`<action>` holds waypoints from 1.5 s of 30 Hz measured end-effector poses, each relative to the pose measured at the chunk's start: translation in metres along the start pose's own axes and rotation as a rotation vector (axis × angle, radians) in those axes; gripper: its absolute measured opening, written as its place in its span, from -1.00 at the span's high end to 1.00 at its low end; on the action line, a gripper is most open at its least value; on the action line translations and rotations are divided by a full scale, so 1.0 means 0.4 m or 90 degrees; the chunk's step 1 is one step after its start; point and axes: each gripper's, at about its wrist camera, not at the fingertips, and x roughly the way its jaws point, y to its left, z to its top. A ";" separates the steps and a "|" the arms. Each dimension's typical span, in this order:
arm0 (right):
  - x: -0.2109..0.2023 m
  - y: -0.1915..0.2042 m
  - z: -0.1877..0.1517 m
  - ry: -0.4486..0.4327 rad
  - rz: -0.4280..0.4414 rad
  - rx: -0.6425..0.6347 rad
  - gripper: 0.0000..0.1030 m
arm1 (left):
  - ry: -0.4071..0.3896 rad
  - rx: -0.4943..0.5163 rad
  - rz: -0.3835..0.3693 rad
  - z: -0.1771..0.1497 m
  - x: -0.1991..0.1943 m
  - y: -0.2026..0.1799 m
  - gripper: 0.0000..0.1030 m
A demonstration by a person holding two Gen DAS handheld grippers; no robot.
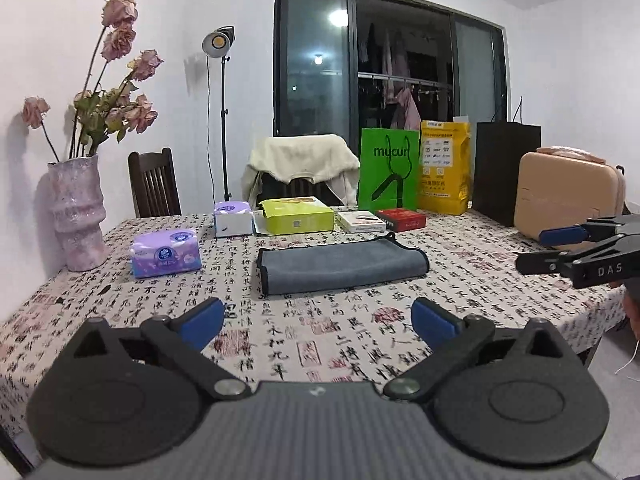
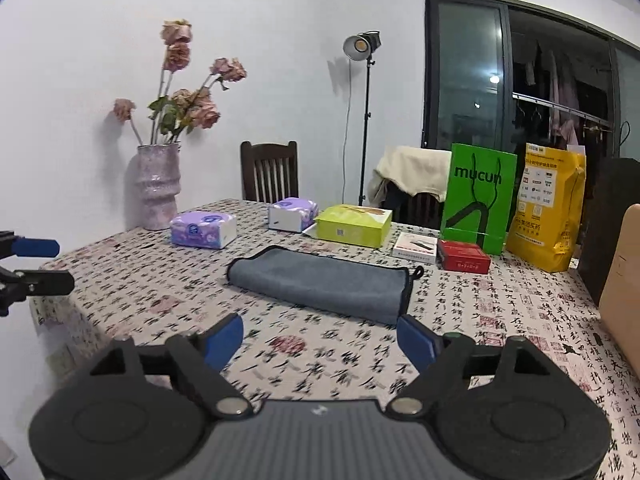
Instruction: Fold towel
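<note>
A grey towel (image 1: 342, 266) with a dark edge lies folded flat in the middle of the patterned table; it also shows in the right wrist view (image 2: 320, 282). My left gripper (image 1: 318, 320) is open and empty, held above the table short of the towel. My right gripper (image 2: 320, 340) is open and empty, held above the table near the towel's near right corner. The right gripper shows at the right edge of the left wrist view (image 1: 560, 248). The left gripper shows at the left edge of the right wrist view (image 2: 36, 264).
Behind the towel stand tissue packs (image 1: 166, 258), a green box (image 1: 296, 216), small white and red boxes (image 1: 380, 220), a green bag (image 1: 388, 168), a yellow bag (image 1: 444, 168) and a black bag (image 1: 506, 172). A vase of dried roses (image 1: 78, 216) stands left, a beige case (image 1: 568, 200) right.
</note>
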 end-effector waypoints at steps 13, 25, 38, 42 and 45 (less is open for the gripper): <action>-0.141 0.120 -0.107 -0.004 0.031 -0.004 -0.71 | 0.020 -0.022 0.000 -0.112 -0.118 -0.032 -1.00; -0.253 0.146 -0.175 -0.024 0.015 0.024 -0.75 | -0.011 0.031 -0.006 -0.144 -0.192 -0.121 -1.00; -0.264 0.180 -0.165 -0.030 0.027 -0.003 -0.84 | -0.011 0.020 -0.005 -0.143 -0.196 -0.119 -1.00; -0.269 0.176 -0.165 -0.038 0.026 -0.005 -0.84 | -0.014 0.019 -0.003 -0.142 -0.197 -0.118 -1.00; -0.272 0.176 -0.168 -0.040 0.027 -0.008 -0.84 | -0.013 0.017 -0.003 -0.142 -0.197 -0.117 -1.00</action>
